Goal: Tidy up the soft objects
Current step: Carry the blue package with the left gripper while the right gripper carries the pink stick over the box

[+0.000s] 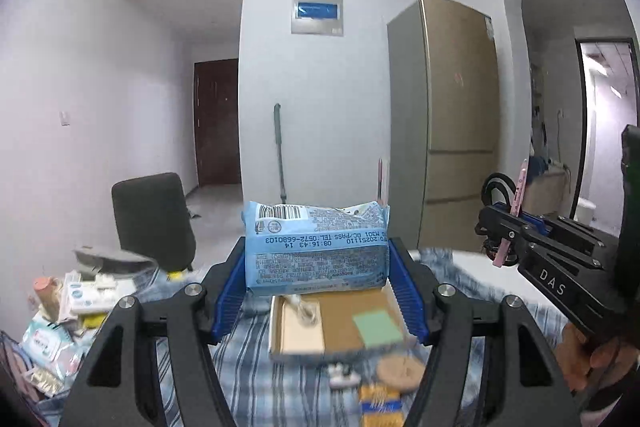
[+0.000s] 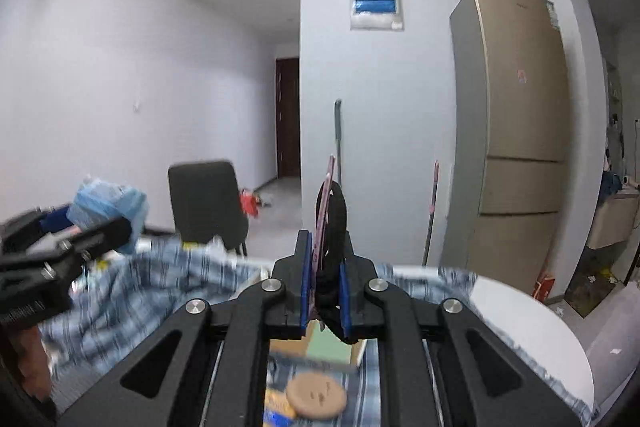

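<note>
The left tongs (image 1: pixel 316 267) grip a soft blue wipes pack (image 1: pixel 316 247) in the air above the cardboard tray (image 1: pixel 340 323) on the bench. The right tongs (image 2: pixel 325 275) are closed on a black cord loop (image 2: pixel 334 227) with a pink strip. The pack can slip out if the soft wrapper yields; the thin loop can slide free.

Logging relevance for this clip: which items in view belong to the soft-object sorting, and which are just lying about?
Part of the job:
- blue wipes pack, clamped in the left gripper
- pink strip with black loop, pinched in the right gripper
- pile of soft packs
- cardboard tray

Just lying about:
- fridge
- black chair
- round cork coaster
</note>
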